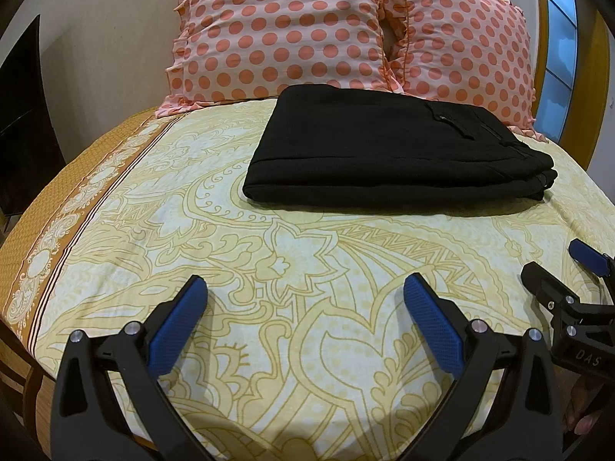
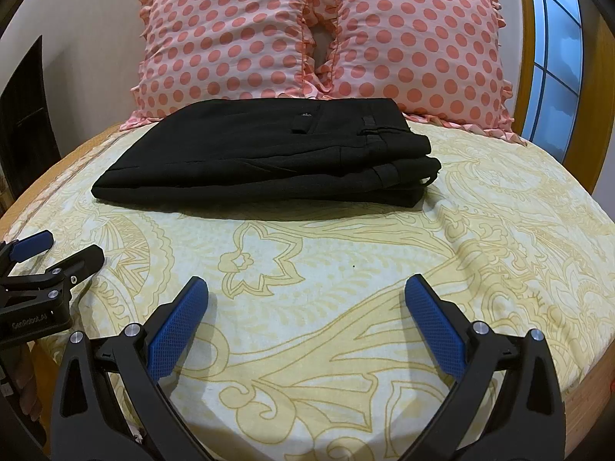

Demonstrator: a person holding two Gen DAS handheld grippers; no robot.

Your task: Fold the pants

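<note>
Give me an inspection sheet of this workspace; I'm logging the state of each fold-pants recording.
Surface: bed sheet, yellow floral print, lightly wrinkled.
Job's things: black pants lie folded in a flat stack near the pillows, waistband end to the right.
Clutter: nothing seen on the sheet apart from the pants.
Grippers: left gripper open, empty, short of the pants; right gripper open, empty, also short of them.
Cables: nothing seen.
Surroundings: two pink polka-dot pillows upright against the headboard; window at right; dark furniture at left.
</note>
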